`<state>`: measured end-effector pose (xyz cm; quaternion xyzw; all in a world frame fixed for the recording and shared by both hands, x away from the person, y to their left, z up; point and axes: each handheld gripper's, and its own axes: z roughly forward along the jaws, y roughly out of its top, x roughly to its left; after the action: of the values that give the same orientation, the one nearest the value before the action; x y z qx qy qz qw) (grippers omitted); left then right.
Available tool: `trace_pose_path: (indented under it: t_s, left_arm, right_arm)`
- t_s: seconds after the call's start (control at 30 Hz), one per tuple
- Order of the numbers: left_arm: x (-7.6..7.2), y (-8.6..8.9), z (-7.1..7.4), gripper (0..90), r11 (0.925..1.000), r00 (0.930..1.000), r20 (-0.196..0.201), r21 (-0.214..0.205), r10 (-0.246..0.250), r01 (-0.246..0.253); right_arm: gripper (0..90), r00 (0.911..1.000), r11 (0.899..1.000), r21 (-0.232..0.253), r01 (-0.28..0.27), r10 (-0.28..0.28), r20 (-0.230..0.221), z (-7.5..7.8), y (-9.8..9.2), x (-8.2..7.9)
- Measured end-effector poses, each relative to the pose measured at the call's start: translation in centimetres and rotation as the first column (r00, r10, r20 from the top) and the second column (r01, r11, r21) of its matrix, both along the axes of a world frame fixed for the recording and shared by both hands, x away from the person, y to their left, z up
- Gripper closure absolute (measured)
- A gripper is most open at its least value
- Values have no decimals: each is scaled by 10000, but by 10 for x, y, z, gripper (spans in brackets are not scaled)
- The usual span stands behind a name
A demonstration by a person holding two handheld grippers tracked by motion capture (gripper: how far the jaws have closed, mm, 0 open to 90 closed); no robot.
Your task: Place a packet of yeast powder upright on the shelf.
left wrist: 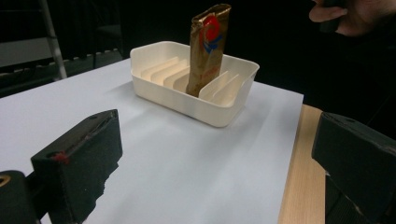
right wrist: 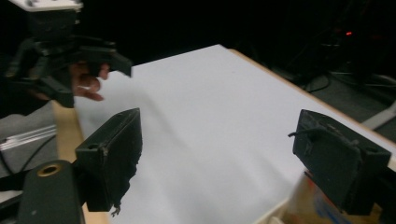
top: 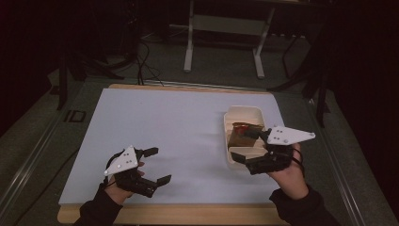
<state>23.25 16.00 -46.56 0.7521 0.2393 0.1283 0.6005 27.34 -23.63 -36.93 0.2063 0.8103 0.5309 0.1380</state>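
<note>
A gold packet (top: 242, 135) with a red mark stands upright in a slot of the cream slotted tray (top: 244, 113) at the right of the white sheet. In the left gripper view the packet (left wrist: 208, 46) rises tall out of the tray (left wrist: 205, 105). My right gripper (top: 247, 147) is open at the tray's near end, one jaw beside the packet, the other by the tray's front rim. Its own view has the packet (right wrist: 313, 207) low at the right, under the right jaw. My left gripper (top: 159, 165) is open over the sheet's near left, holding nothing.
The white sheet (top: 174, 127) covers a wooden table whose bare edge (top: 197, 213) runs along the front. Beyond the table is a dark floor with cables and a white frame stand (top: 225, 28). The other hand's gripper (right wrist: 60, 58) appears far off in the right gripper view.
</note>
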Motion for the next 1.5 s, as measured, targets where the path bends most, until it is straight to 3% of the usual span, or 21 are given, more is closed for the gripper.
trace_pose_path:
  t_s: [0.47, 0.67, 0.9, 1.13, 1.33, 1.5]
  left_arm:
    - [0, 2, -1, 25, 10000, 10000, -25, -53, 18, -18]
    - [0, 2, -3, 25, 10000, 10000, -51, -6, -2, 2]
    - [0, 0, -5, 25, 10000, 10000, -24, 81, -54, 54]
    - [-1, 0, -6, 25, 9999, 10000, -31, 85, -59, 59]
    - [-1, -1, -7, 25, 9998, 9999, -28, 173, -133, 134]
    - [-1, 0, -8, 25, 9999, 10000, -31, 147, -91, 92]
  right_arm:
    - [100, 9983, 9989, 371, -295, 313, -482, -31, 6, -19]
    - [100, 9985, 9996, 37, -294, 296, -466, -46, 9, -25]
    - [100, 9939, 9963, -439, -740, 701, -857, -68, 13, -29]
    - [100, 9925, 9928, -918, -772, 678, -1014, -85, 15, -34]
    - [100, 9954, 9935, -1015, -508, 420, -866, -94, 12, -37]
    - [100, 9925, 9950, -900, -431, 323, -1179, -100, 6, -36]
